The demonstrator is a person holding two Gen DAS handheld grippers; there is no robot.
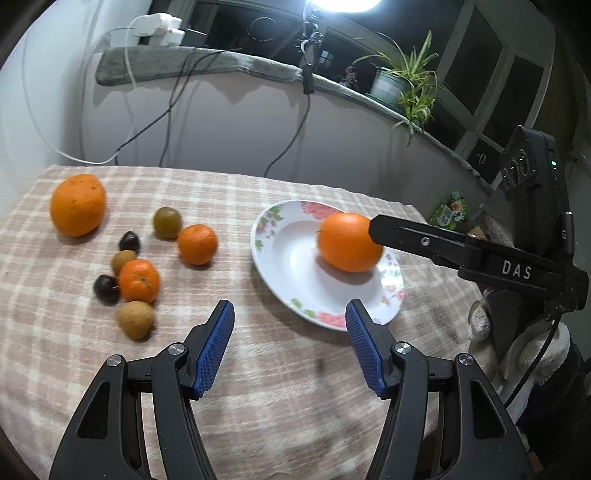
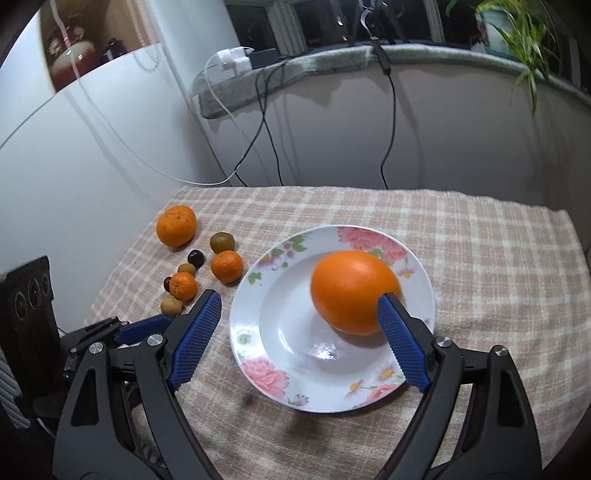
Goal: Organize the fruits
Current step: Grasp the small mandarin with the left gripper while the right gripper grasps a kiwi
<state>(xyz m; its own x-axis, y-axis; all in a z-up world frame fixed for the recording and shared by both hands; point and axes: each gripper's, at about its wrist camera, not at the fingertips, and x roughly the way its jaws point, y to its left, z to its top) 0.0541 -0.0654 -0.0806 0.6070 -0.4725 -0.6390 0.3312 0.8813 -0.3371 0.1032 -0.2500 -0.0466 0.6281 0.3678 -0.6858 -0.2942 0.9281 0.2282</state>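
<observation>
right gripper point(image 2: 299, 332): jaws wide apart, orange point(image 2: 354, 291) on plate point(image 2: 258, 373) unclamped, frame centre | left gripper point(image 1: 290, 343): jaws half open, nothing held

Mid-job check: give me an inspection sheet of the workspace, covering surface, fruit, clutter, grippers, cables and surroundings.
Surface: checked tablecloth, covering the table.
Job's things: large orange lies in the floral plate; bumpy orange, two mandarins and six small brown, green and dark fruits lie loose on the cloth left of the plate.
Clutter: nothing seen on the cloth.
Grippers: left gripper open, nothing between its pads; right gripper open over the plate, one pad beside the large orange.
Cables: black and white cables hang from the ledge behind the table.
Surroundings: potted plant, lamp, dark windows.
</observation>
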